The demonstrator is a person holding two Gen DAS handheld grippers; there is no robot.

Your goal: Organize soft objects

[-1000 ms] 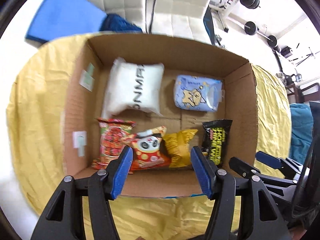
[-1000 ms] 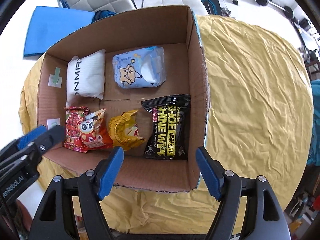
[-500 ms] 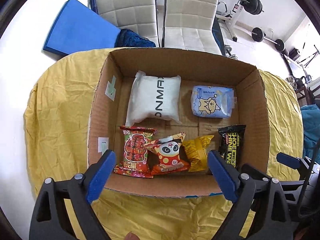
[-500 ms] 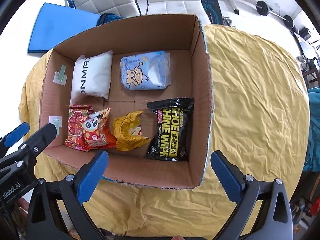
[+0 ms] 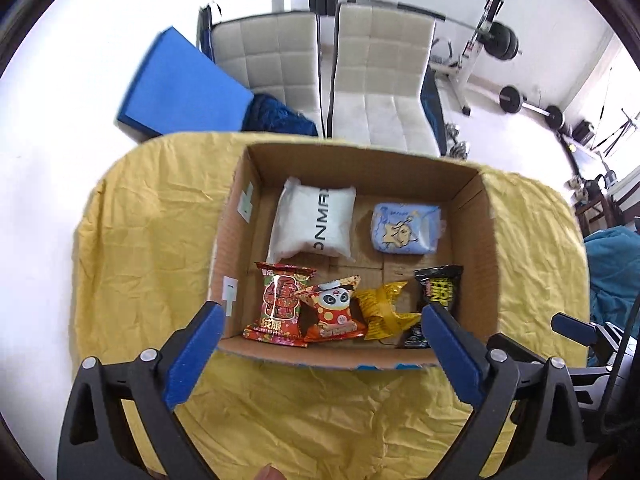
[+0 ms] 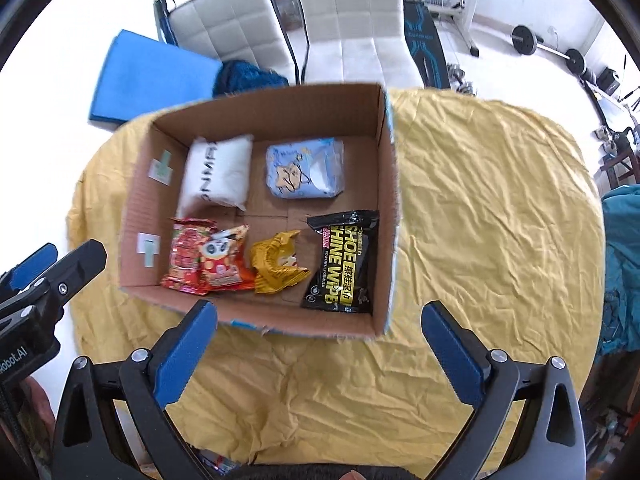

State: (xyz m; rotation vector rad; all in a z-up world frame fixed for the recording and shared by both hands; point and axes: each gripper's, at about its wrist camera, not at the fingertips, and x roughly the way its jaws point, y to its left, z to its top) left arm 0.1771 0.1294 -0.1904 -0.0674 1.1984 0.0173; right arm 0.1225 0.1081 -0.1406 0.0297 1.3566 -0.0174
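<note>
A cardboard box (image 5: 360,160) (image 6: 264,108) stands on a yellow cloth. Inside lie a white pack (image 5: 314,220) (image 6: 218,170), a light blue tissue pack (image 5: 404,229) (image 6: 306,168), a red snack bag (image 5: 280,304) (image 6: 186,254), a panda snack bag (image 5: 334,310) (image 6: 222,260), a gold bag (image 5: 384,310) (image 6: 276,260) and a black shoe-wipe pack (image 5: 440,290) (image 6: 344,260). My left gripper (image 5: 320,332) is open and empty above the box's near wall. My right gripper (image 6: 318,328) is open and empty, also at the near wall.
The yellow cloth (image 6: 492,208) covers a round table. Two white chairs (image 5: 340,72) stand behind it, with a blue mat (image 5: 180,84) and a blue cloth (image 5: 276,116) on the floor. Gym weights (image 5: 504,44) stand at the back right.
Both grippers opened wider and pulled back and up from the box, so the box looks smaller. The items in the box have not moved.
</note>
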